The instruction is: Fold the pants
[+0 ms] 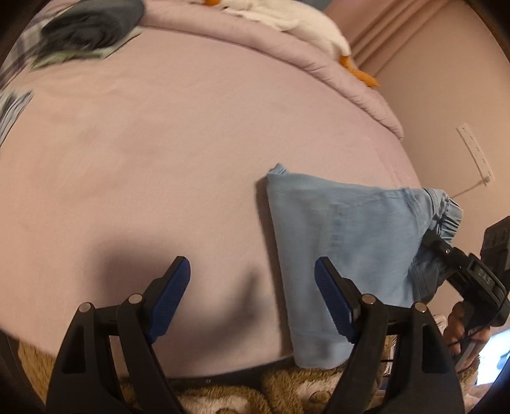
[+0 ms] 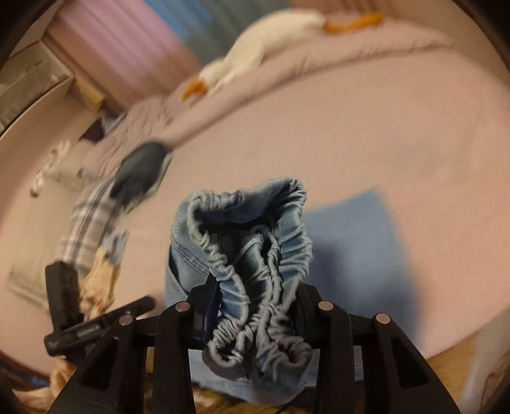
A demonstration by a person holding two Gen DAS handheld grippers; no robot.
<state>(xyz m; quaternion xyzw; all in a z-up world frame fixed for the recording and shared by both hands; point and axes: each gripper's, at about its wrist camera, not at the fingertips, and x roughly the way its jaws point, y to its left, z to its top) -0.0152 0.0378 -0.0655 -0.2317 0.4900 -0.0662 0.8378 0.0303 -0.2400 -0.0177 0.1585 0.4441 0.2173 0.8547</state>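
Light blue pants (image 1: 344, 242) lie on the pink bed sheet (image 1: 143, 143) near its front right edge, one end hanging over the edge. My left gripper (image 1: 251, 267) is open just left of them with nothing between its blue pads; its right finger overlaps the cloth in view. My right gripper (image 2: 255, 296) is shut on the bunched elastic waistband (image 2: 242, 229) and holds it above the bed. In the left wrist view that gripper (image 1: 430, 239) grips the pants' right end, with a hand behind it. The rest of the pants (image 2: 350, 242) shows as a blurred blue patch on the sheet.
A pile of dark folded clothes (image 1: 89, 28) and plaid cloth sit at the bed's far left. A white plush goose (image 1: 287, 19) lies on the folded quilt at the back. A brown fluffy rug (image 1: 223, 395) is below the bed edge. A power strip (image 1: 475, 153) hangs on the wall.
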